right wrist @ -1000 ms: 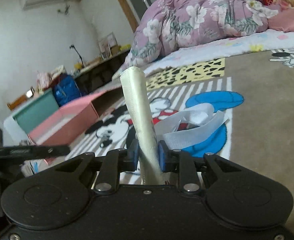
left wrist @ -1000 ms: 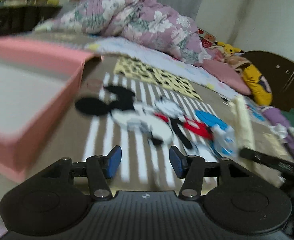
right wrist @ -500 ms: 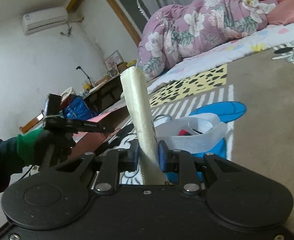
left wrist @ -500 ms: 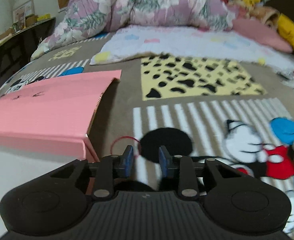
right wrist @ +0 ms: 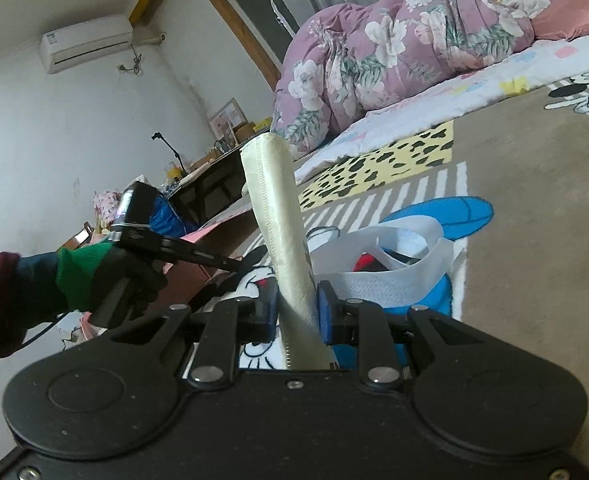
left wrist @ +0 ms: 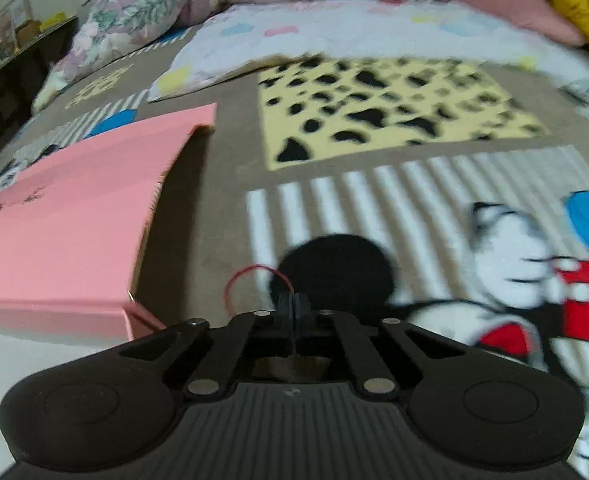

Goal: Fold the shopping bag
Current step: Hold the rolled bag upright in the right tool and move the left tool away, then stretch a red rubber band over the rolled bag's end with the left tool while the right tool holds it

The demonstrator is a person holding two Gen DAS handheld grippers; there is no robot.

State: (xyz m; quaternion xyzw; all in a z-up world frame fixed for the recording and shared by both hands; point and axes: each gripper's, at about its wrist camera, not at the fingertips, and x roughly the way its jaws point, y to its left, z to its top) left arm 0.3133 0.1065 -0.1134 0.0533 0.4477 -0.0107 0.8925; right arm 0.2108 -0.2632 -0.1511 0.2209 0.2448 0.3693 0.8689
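- Bed cover (left wrist: 214, 220): the cartoon-print spread is the work surface. Everything you are handling lies on or just over it.
- Pink box (left wrist: 74, 220): it sits at the left, its near corner just beside the left tool's tips.
- White bag (right wrist: 394, 280): it lies limp, handles up, beyond the right tool. It is not gripped.
- Shopping bag (right wrist: 278, 216): the cream piece is judged to be the task's bag, already folded into a narrow strip. It stands nearly upright, leaning slightly left.
- Right hand-held gripper (right wrist: 296, 312): it stands narrow, with both blue pads pressed on the strip's lower end.
- Left hand-held gripper (left wrist: 293, 304): you hold it in a green-gloved hand (right wrist: 90, 280), angled down at the bed. Its jaws have just been closing and now meet.
- Red band (left wrist: 250, 269): this thin loop lies on the cover and its right end runs into the closed tips, so it appears pinched.
- Step in hand: judged to be the finish, fetching a tie for the folded strip.
- Next move: lift the band clear, carry it right to the strip's free top and keep the right grip firm.
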